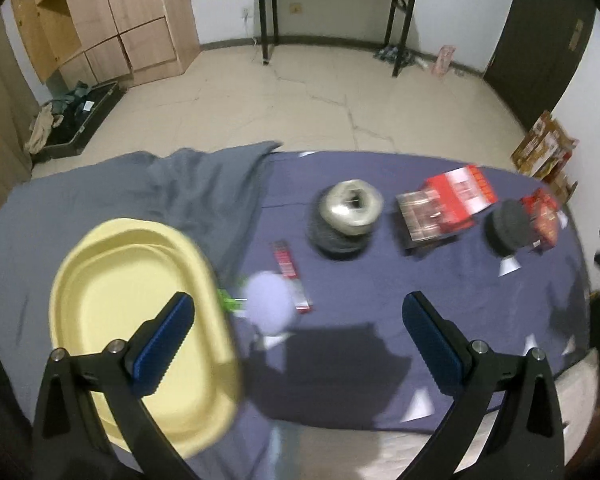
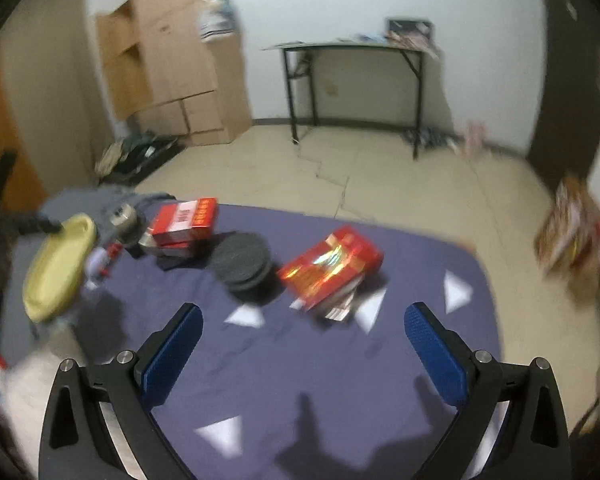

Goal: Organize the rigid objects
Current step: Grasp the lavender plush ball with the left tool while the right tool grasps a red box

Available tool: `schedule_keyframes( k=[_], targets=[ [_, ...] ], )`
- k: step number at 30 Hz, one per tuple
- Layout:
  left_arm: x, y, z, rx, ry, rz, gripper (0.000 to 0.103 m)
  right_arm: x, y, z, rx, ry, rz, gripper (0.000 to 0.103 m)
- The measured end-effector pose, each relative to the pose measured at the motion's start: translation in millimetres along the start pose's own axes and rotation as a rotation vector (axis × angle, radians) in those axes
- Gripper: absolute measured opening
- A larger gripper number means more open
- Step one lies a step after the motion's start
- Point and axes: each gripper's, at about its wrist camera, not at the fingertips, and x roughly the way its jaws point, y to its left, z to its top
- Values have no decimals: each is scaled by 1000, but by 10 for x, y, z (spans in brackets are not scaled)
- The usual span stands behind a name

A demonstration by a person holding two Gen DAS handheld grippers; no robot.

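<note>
Two grippers up, both spread wide, nothing between the pads. Left gripper hangs over the near edge of the purple cloth, with the yellow tray at its 9 o'clock; its left pad overlaps the tray's inside in the left wrist view. Right gripper hovers above bare cloth, the red box at 12 o'clock and the black disc stack at 11.

Step, as I read it: the start, picking a first target. The tray looks empty and all items sit on the cloth. Loose things: wire spool at 12 from the left gripper, red-and-clear box at 1, a pale round thing just beside the tray at 11. Motion blur is heavy there, so I can't say what it is. A slim red packet touches or overlaps it.

Next move, my call: the left gripper takes the pale thing or the packet, a short carry to the tray. The packet lies flat, so it likely needs a low, square approach.

Room: open cloth in front of the right gripper, only white triangle markings there. Cloth edge drops off at 3 o'clock and at 6. The grey blanket is bunched at 10 to 11, behind the tray, so watch for snagging.
</note>
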Motion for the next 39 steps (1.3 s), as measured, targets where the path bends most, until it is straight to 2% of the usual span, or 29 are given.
schedule_keyframes(
  k=[4, 7, 8, 9, 10, 12, 19, 22, 25, 28, 31, 35, 39],
  targets=[
    [210, 279, -8, -1, 31, 19, 102, 481, -267, 134, -45, 87, 84, 103],
    [291, 452, -17, -24, 29, -4, 99, 694, -312, 217, -140, 96, 170, 103],
    [308, 491, -21, -31, 26, -12, 99, 739, -342, 245, -163, 100, 173, 103],
    [342, 515, -28, -25, 32, -21, 98, 790, -359, 258, -192, 108, 165, 103],
    [380, 511, -44, 0, 37, -28, 91, 852, -401, 279, -216, 121, 142, 103],
    [475, 461, -57, 74, 58, -18, 84, 937, -484, 328, -229, 144, 134, 103],
    [843, 178, -188, 256, 143, -23, 84, 1006, -509, 377, -277, 158, 112, 103],
    [1030, 144, -132, 269, 203, 27, 84, 1057, -504, 393, -290, 171, 122, 103],
    [1098, 66, -99, 312, 218, -18, 84, 1107, -458, 363, -327, 183, 125, 103],
    [1211, 23, -89, 343, 245, -8, 84, 1187, -452, 361, -336, 223, 119, 103],
    [1309, -2, -98, 369, 260, -3, 84, 1177, -443, 406, -356, 194, 100, 103],
    [1312, -55, -136, 372, 254, -20, 84, 1205, -419, 409, -350, 214, 125, 103],
    [1362, -104, -198, 405, 260, -37, 84, 1197, -297, 335, -444, 205, 101, 103]
  ],
)
